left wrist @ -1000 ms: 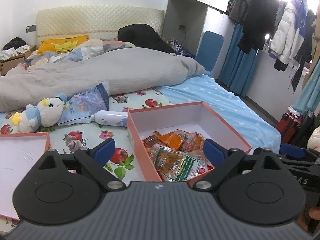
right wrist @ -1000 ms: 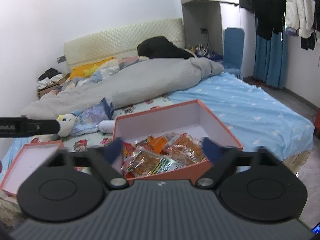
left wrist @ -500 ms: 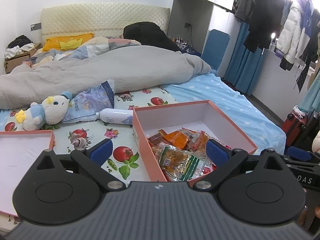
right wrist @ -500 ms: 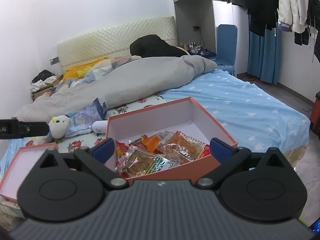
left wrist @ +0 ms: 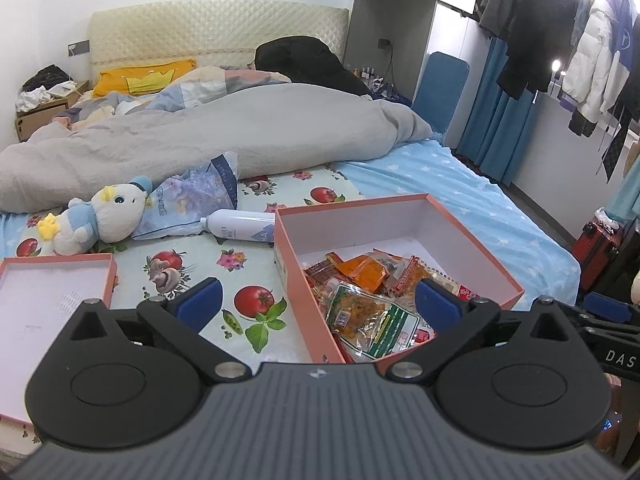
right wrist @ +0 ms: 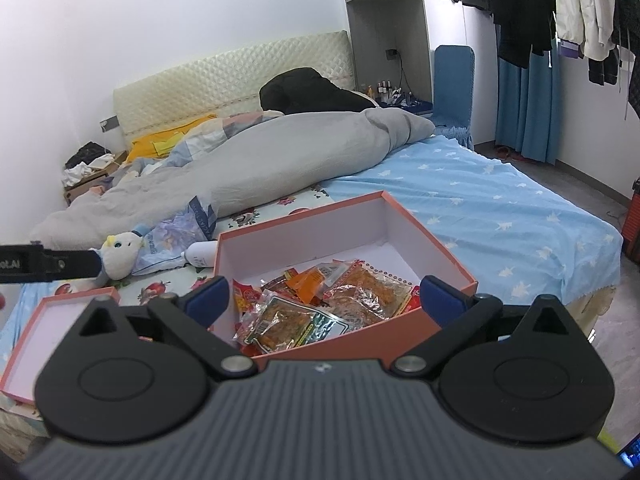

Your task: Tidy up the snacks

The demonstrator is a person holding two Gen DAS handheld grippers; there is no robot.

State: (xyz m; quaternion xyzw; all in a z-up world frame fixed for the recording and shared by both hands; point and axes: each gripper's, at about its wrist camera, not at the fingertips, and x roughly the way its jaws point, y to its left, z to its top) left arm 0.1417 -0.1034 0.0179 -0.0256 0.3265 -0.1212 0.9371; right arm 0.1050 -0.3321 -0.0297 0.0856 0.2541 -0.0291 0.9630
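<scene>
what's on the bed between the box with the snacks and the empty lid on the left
In the left wrist view, only bare fruit-print sheet lies between the snack box and the lid. The white bottle and the plush toy lie farther back.

L gripper [left wrist: 318, 304] fingers spread wide, nothing between, R gripper [right wrist: 326, 298] same, both angled down

Your bed [left wrist: 460, 184] carries: orange box [left wrist: 404, 204], lid [left wrist: 52, 258] left of it, plush duck [left wrist: 100, 216], white bottle [left wrist: 240, 230], grey duvet [left wrist: 224, 136].
</scene>
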